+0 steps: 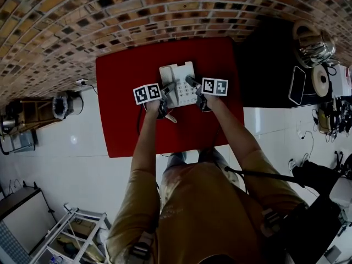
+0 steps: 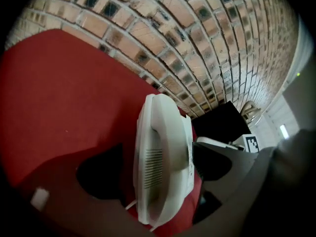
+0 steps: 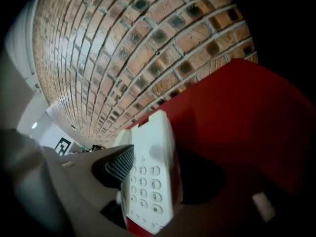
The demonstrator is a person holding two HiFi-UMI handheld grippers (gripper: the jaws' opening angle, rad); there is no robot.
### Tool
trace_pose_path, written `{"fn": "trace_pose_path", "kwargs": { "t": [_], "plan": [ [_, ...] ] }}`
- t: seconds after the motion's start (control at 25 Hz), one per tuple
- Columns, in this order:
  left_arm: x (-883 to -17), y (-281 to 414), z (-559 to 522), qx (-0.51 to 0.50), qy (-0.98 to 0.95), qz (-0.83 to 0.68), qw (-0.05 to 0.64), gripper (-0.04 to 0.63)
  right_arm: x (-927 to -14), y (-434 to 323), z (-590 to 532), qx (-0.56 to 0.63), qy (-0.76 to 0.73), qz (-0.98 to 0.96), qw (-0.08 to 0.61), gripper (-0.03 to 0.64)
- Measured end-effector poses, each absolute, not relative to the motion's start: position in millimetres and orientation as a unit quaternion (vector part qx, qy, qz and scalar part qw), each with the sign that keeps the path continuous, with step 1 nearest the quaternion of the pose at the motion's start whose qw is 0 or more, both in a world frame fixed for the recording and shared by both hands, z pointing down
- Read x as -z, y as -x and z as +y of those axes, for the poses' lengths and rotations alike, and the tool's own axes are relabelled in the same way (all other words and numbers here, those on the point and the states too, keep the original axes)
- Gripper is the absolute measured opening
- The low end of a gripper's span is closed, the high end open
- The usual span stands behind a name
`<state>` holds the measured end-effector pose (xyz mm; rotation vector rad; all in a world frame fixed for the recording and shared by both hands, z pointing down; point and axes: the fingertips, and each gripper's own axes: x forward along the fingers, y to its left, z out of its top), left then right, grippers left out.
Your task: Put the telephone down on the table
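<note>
The left gripper (image 2: 160,169) has its fingers (image 2: 224,162) pinched on the phone (image 1: 177,76) at its handset side; the right gripper (image 3: 160,177) has its fingers (image 3: 116,168) clamped across the keypad side; the phone is mid-worktop (image 1: 124,114), red, against a brick wall (image 1: 82,15), above a white floor (image 1: 71,164); the phone is white and corded; whether it rests or hangs is unclear.

White telephone (image 2: 163,152) between the tongs (image 2: 159,176)
</note>
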<state>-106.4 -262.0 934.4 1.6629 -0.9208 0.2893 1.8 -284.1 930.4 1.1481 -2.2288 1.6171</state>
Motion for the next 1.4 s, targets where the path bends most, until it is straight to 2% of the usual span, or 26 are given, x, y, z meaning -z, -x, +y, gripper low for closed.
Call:
{"fn": "trace_pose_path", "kwargs": {
  "t": [0.12, 0.28, 0.56, 0.64, 0.72, 0.8, 0.84, 1.04, 1.4],
  "plan": [
    [-902.3, 124.4, -258.8, -0.122, -0.726, -0.418, 0.532, 0.426, -883.0, -14.3, -292.9, -0.48, -0.387, -0.785, 0.059, 0.285],
    [-826.6, 135.5, -246.0, -0.048, -0.763, -0.431, 0.48, 0.426, -795.3, -22.7, -282.9, -0.368, -0.379, -0.848, 0.037, 0.286],
    [-656.2, 140.7, -187.0, 0.095, -0.826, -0.454, 0.319, 0.426, -627.4, -31.2, -221.0, -0.2, -0.364, -0.905, -0.098, 0.285],
    [-606.4, 142.2, -163.6, 0.123, -0.839, -0.475, 0.235, 0.426, -589.9, -33.4, -195.4, -0.105, -0.378, -0.915, -0.093, 0.284],
    [-566.2, 148.5, -137.5, 0.101, -0.834, -0.531, 0.108, 0.42, -563.3, -31.8, -168.8, -0.004, -0.399, -0.914, -0.067, 0.284],
    [-543.4, 155.6, -110.4, 0.066, -0.811, -0.581, 0.009, 0.419, -547.8, -30.4, -145.1, 0.035, -0.412, -0.908, -0.07, 0.284],
    [-536.7, 158.1, -97.3, 0.064, -0.802, -0.593, -0.011, 0.419, -543.6, -30.8, -135.1, 0.033, -0.416, -0.905, -0.081, 0.284],
    [-524.1, 160.7, -63.2, 0.107, -0.799, -0.592, 0.012, 0.419, -525.9, -21.2, -104.8, 0.02, -0.396, -0.911, -0.112, 0.279],
    [-523.2, 175.3, -63.1, 0.102, -0.793, -0.601, -0.008, 0.419, -511.2, -14.6, -106.3, 0.043, -0.414, -0.904, -0.095, 0.28]
  ]
}}
